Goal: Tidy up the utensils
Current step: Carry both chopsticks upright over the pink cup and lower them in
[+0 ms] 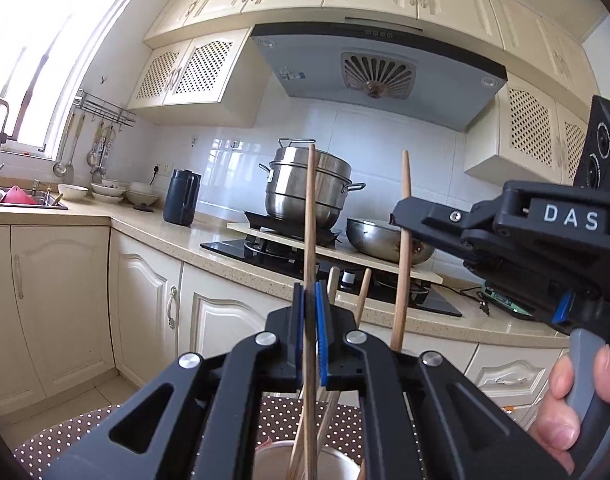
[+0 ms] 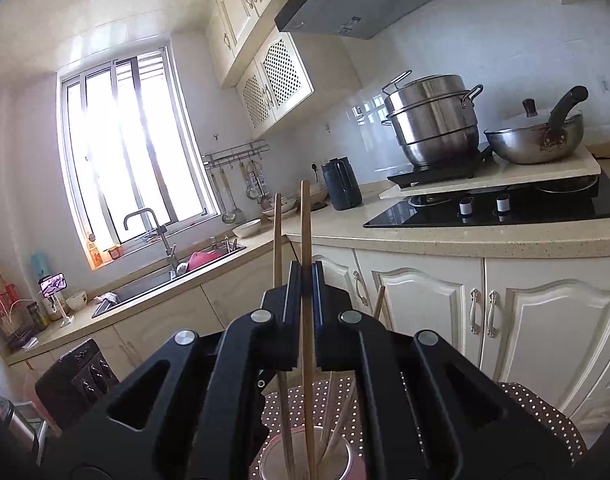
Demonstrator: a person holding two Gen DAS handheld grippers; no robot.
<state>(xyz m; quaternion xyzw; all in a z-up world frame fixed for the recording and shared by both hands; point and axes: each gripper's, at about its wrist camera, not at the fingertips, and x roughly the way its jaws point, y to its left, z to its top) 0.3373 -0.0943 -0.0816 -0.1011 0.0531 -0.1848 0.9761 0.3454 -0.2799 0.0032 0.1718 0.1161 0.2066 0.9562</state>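
Left gripper (image 1: 309,300) is clamping one chopstick (image 1: 309,216); right gripper (image 2: 306,280) is clamping another chopstick (image 2: 305,232). Both sticks are standing near upright, long axes vertical, lower ends reaching into the cup (image 2: 305,456) on the dotted table (image 2: 545,412). Loose sticks are leaning in the cup. Open room is lying between table and counter (image 2: 465,240).

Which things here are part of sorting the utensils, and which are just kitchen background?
Job: left gripper chopstick; right gripper chopstick; cup of chopsticks.
Background: steamer pot; wok; kettle; bowls; sink.
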